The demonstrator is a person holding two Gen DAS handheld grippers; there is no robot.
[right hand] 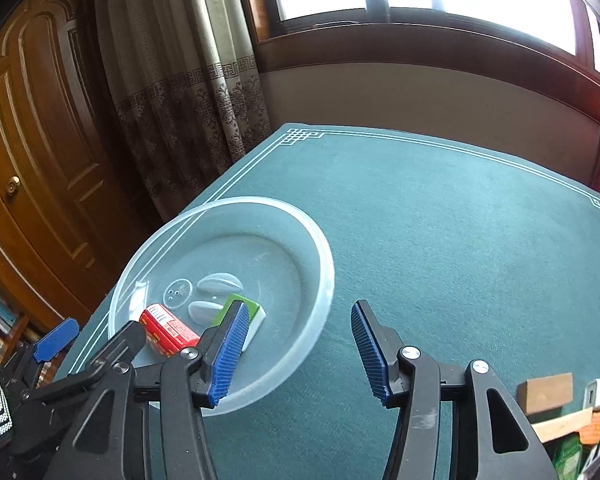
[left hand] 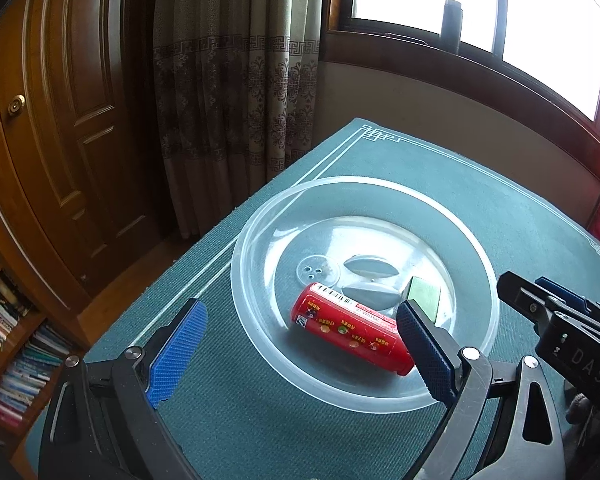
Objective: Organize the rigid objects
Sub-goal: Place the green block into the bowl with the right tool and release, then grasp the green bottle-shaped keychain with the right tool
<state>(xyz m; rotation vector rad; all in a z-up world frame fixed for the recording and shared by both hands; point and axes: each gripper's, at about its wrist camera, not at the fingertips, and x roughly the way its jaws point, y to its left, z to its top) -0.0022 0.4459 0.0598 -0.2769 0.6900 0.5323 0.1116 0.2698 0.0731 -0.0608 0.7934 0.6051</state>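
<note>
Left wrist view: left gripper (left hand: 300,344) spread wide over clear bowl (left hand: 260,364) (red can (left hand: 340,328) inside); right gripper (right hand: 296,350) likewise wide, empty.

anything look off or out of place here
Nothing looks spilled or damaged. The red cylindrical can lies on its side in the clear plastic bowl, next to a small green box. Both tongs, left and right, are open and empty.

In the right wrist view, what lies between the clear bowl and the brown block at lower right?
Only bare green table mat between clear bowl and brown block, with the open right hand-held gripper hovering over it.
</note>
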